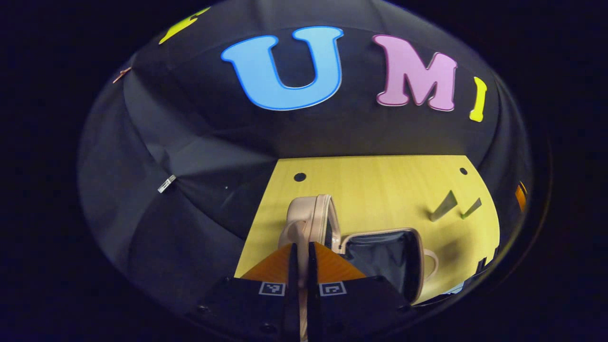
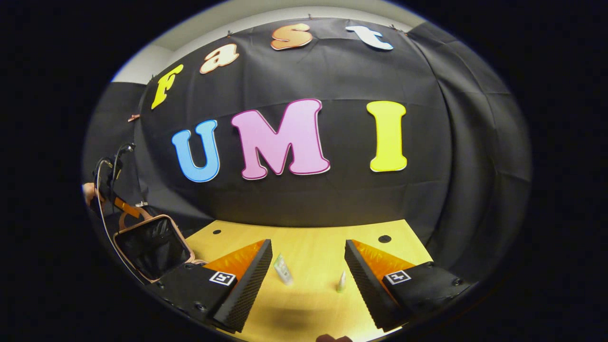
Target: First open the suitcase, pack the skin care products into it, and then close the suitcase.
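L gripper point(image 1: 300, 266): jaws pressed nearly together, a thin strap or pull of the beige rounded suitcase point(image 1: 380, 251) seen in the slit; lid stood open just ahead, dark lining exposed to the R.

R gripper point(image 2: 308, 270): jaws spread wide, nothing held. Between them, farther out on the yellow wooden table point(image 2: 313, 242), a white-green tube point(image 2: 283, 269) and a small pale bottle point(image 2: 341, 281) are seen, apart. Suitcase at far L edge.

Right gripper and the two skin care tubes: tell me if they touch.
Apart. In the right gripper view the right gripper is open, and both skin care tubes stand on the table between its fingers, bare wood around each.
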Motion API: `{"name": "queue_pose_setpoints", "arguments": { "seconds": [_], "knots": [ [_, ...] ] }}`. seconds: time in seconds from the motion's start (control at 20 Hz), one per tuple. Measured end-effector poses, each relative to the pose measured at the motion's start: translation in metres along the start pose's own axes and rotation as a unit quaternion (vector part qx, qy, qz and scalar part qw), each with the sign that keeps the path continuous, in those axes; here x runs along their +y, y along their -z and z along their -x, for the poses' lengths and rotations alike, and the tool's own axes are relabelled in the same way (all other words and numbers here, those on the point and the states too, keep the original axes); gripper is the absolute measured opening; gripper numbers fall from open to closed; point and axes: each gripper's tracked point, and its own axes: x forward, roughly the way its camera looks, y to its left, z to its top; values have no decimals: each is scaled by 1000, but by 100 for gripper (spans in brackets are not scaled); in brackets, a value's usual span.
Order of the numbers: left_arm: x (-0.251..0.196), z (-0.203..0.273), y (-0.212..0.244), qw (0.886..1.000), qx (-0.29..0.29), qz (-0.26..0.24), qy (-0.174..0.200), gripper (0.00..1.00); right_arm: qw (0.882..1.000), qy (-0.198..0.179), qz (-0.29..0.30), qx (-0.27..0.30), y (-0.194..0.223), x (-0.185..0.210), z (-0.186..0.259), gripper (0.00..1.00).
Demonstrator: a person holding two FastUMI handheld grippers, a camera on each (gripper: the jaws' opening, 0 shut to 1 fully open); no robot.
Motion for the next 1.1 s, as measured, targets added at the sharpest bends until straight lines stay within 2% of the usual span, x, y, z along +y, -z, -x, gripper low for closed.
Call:
{"name": "queue_pose_setpoints", "arguments": {
  "seconds": [0.1, 0.2, 0.25, 0.4, 0.45, 0.5, 0.55, 0.6, 0.7, 0.75, 0.8, 0.9, 1.0, 1.1],
  "knots": [
    [57, -45, 20, 1000, 8, 1, -26, 12, 1000, 1, 5, 11, 5, 23, 2, 97],
    [97, -92, 48, 999, 32, 26, -18, 11, 1000, 5, 9, 26, 12, 42, 5, 97],
    [114, -118, 67, 998, 51, 44, -2, 12, 999, 1, 10, 37, 16, 53, 6, 97],
    [135, -183, 125, 987, 99, 122, 41, 13, 998, -4, 27, 64, 27, 77, 8, 97],
    [136, -197, 147, 983, 114, 140, 45, 20, 997, -9, 26, 73, 31, 85, 8, 97],
    [139, -210, 169, 979, 132, 149, 38, 20, 996, -13, 23, 81, 35, 92, 8, 97],
    [138, -221, 189, 978, 147, 147, 32, 25, 996, -14, 19, 87, 37, 98, 6, 97],
    [141, -233, 198, 980, 147, 134, 26, 28, 996, -15, 14, 89, 39, 101, 4, 98],
    [157, -235, 198, 982, 143, 122, 9, 48, 996, -3, 6, 87, 40, 101, 1, 97],
    [163, -230, 194, 983, 139, 120, 3, 64, 997, 3, 6, 82, 39, 99, -1, 98],
    [167, -221, 184, 986, 120, 114, 1, 70, 997, 7, 8, 79, 40, 100, -2, 97],
    [170, -198, 145, 995, 47, 90, 1, 99, 997, 12, 16, 73, 40, 95, -6, 98],
    [159, -151, 98, 997, -35, 67, 6, 99, 997, 16, 25, 68, 37, 85, -9, 98],
    [127, -103, 58, 993, -102, 59, 31, 99, 997, 30, 30, 62, 35, 69, -11, 98]
  ]
}}
